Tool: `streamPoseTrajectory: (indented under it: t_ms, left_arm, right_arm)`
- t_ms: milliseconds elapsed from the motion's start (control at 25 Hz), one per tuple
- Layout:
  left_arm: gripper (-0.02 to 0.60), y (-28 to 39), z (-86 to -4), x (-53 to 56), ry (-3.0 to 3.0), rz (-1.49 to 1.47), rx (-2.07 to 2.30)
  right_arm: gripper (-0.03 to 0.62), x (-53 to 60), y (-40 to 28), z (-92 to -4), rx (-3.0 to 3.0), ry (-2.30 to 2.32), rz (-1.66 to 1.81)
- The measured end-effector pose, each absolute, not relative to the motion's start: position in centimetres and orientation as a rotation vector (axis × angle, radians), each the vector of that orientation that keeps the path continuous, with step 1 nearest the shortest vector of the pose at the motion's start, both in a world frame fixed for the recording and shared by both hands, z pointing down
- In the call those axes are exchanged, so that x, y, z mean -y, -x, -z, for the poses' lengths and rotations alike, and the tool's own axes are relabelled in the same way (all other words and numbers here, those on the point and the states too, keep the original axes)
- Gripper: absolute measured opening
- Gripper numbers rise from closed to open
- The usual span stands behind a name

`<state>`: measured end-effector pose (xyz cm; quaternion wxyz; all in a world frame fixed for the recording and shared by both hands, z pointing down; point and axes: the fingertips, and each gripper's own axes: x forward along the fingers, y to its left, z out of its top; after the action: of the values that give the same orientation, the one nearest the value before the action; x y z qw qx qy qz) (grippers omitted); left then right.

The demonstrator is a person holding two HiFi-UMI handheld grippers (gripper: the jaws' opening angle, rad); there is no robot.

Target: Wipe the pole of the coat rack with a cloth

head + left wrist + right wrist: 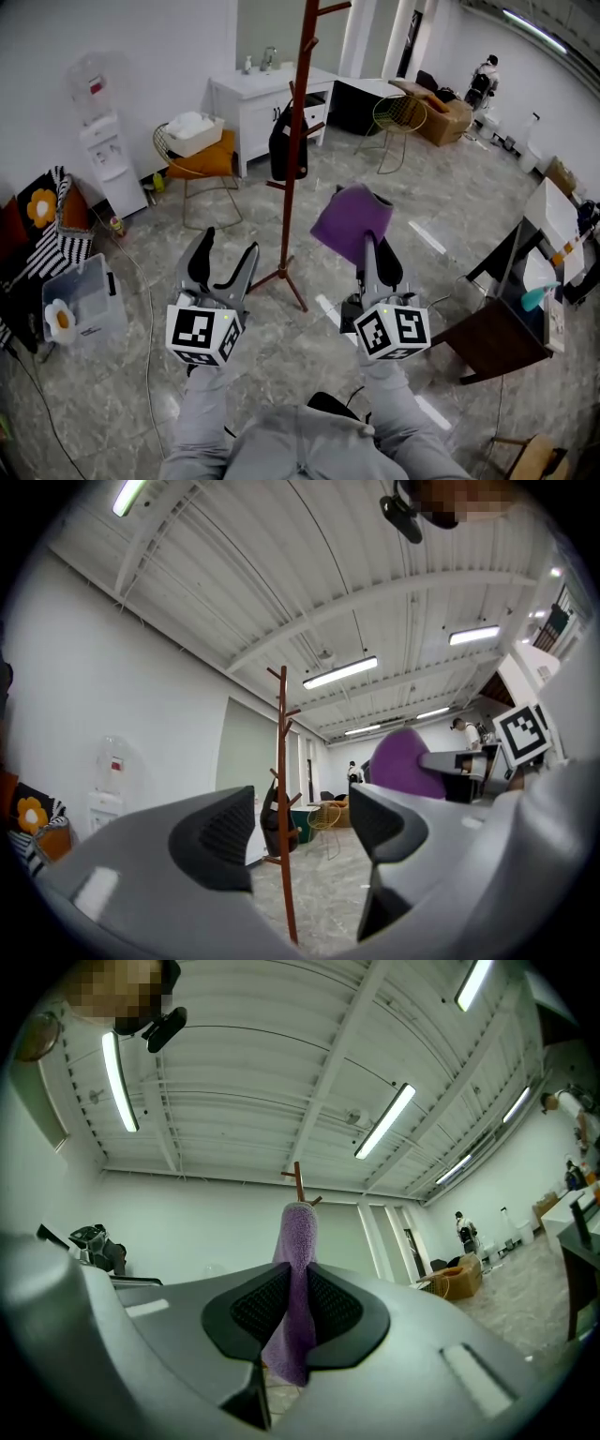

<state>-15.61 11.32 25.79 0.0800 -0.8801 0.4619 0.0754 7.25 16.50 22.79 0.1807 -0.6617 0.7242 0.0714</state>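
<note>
Fuzzy purple cloth [298, 1269]; glossy marbled floor [375, 206]

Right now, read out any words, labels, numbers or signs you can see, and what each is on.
No text here is legible.
Water dispenser: red label, too small to read.
Left tool and right tool cubes: square black-and-white markers, no words.
Cloth in the right tool: no print.

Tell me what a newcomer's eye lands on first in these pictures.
The purple cloth stands out first, pinched in the shut right hand-held gripper at centre right of the head view. Just left of it rises the tall reddish-brown coat rack, with a black bag hung on it. The left hand-held gripper is open and empty, left of the rack's feet.
</note>
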Motion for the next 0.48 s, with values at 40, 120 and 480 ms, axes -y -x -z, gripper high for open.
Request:
streamPoseTrajectory:
  t_ms: [40, 120, 480]
  left_arm:
    - [0.341, 15.4, -26.0, -11.2, 2.639, -0.222, -1.373]
    - [0.341, 15.1, -26.1, -10.8, 2.643, -0.219, -1.356]
    - [0.341, 13.0, -25.9, -4.1, 2.577, -0.194, -1.421]
  right_arm:
    - [0.051, -16.4, -7.3, -22.8, -2.046, 1.873, -0.207]
    - [0.051, -15.9, -7.7, -22.6, -2.035, 1.875, -0.221]
    - [0.051, -8.1, -10.9, -21.5, -2.056, 1.811, -0.251]
